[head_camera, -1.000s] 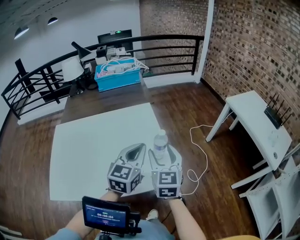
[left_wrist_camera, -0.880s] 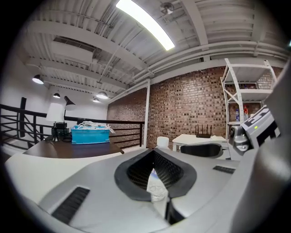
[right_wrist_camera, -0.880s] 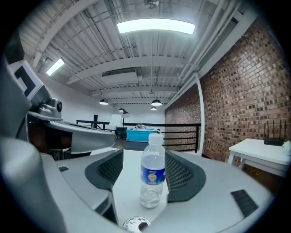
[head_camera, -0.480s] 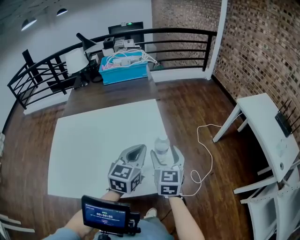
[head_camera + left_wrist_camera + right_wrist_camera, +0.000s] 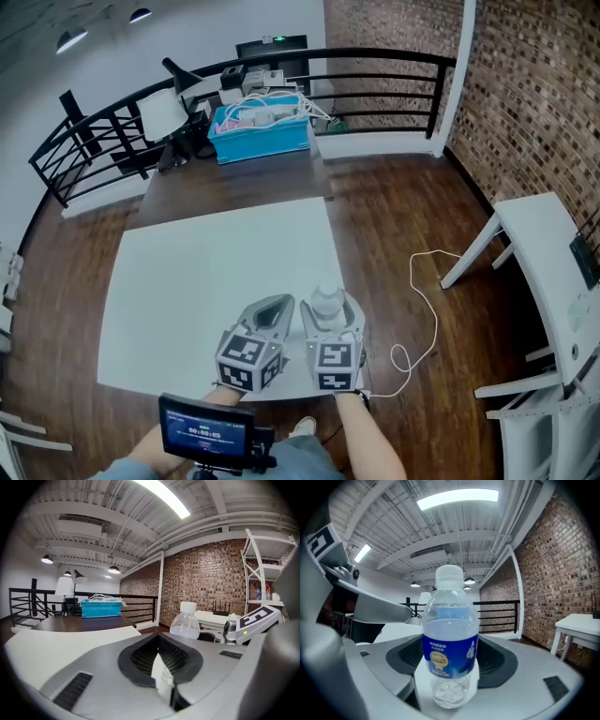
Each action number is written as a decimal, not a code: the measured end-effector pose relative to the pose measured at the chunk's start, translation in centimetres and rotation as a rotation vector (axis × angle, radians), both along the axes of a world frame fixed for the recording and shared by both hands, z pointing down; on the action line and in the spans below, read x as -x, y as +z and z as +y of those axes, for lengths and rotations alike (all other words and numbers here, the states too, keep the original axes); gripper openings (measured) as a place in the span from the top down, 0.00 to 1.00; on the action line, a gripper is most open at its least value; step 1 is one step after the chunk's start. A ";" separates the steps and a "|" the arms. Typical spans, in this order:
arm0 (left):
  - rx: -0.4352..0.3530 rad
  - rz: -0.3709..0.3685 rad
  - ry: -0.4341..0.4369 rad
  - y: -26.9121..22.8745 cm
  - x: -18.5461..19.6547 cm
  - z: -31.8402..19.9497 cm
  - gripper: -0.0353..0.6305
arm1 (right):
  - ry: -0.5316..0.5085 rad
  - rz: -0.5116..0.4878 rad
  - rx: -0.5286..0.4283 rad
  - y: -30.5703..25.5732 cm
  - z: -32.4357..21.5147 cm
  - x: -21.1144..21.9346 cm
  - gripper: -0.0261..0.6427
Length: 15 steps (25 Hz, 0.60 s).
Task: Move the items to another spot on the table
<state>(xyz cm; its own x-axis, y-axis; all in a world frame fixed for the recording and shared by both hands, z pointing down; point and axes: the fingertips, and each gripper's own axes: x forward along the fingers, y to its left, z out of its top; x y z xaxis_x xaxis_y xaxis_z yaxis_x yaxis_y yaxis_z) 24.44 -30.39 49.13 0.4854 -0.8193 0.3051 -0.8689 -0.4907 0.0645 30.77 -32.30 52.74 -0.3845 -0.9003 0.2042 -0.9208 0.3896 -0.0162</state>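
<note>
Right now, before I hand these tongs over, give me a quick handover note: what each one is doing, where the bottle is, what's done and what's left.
Left tongs: shut and empty, low over the near edge of the white table.
Right tongs: jaws wide and closing, one on each side of the water bottle; the pads do not visibly press on it.
Bottle: upright, cap on, near the table's near right corner, apparently standing on the top. It is the only item I can see there.
Done: right tongs lined up around the bottle.
Left: finish the grip, lift the bottle, set it down elsewhere on the table.
</note>
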 end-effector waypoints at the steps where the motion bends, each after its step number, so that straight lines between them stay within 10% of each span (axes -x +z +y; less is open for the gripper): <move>1: 0.001 0.000 -0.004 0.1 0.1 -0.1 0.93 | -0.008 0.003 -0.003 0.1 0.0 0.1 0.50; 15: -0.012 0.015 -0.010 -1.0 0.3 -0.3 0.93 | 0.000 0.014 -0.012 -1.5 -0.3 -0.5 0.52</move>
